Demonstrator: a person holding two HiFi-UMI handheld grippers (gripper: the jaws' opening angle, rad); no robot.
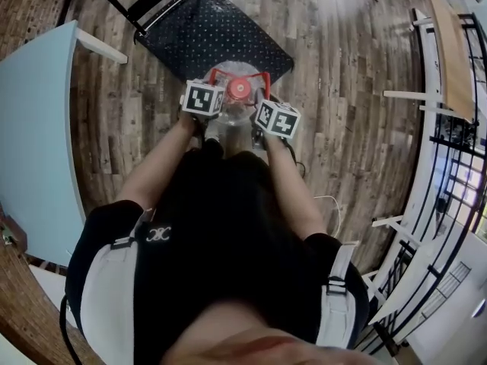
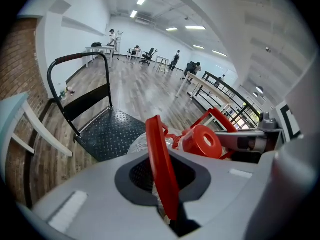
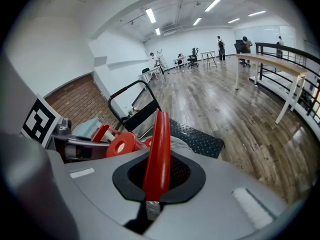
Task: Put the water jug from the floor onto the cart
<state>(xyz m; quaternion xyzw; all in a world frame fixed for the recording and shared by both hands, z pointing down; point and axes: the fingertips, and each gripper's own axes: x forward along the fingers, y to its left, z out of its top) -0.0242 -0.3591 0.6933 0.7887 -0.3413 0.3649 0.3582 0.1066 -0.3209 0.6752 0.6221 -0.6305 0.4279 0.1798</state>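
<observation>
Red plastic: red handle [image 1: 240, 72], qty 1, arches over the jug top. Left hand-held gripper [image 2: 165, 194] is clamped on one side of it and right hand-held gripper [image 3: 154, 184] on the other. Grippers qty 2, each w/ jaws nearly together and only the thin strap between. Judged reason: a grip on both sides shares the weight and stops swing.

Water jug [image 2: 137, 145], qty 1, clear body, hangs between the grippers just in front of the person. Red cap [image 1: 239, 90], qty 1, faces up, so upright. Jug is at the cart's near edge, not yet on the deck. Base is hidden, so can't tell if it's clear of the floor.

Cart [image 1: 221, 33], qty 1, dark checker-plate deck, bare, w/ black tube push-bar at the far end. Open side faces the jug, prob. for an easy set-down.

Wood floor [image 1: 342, 90] all round. Pale-blue desk [image 1: 38, 128], qty 1, at the left.
</observation>
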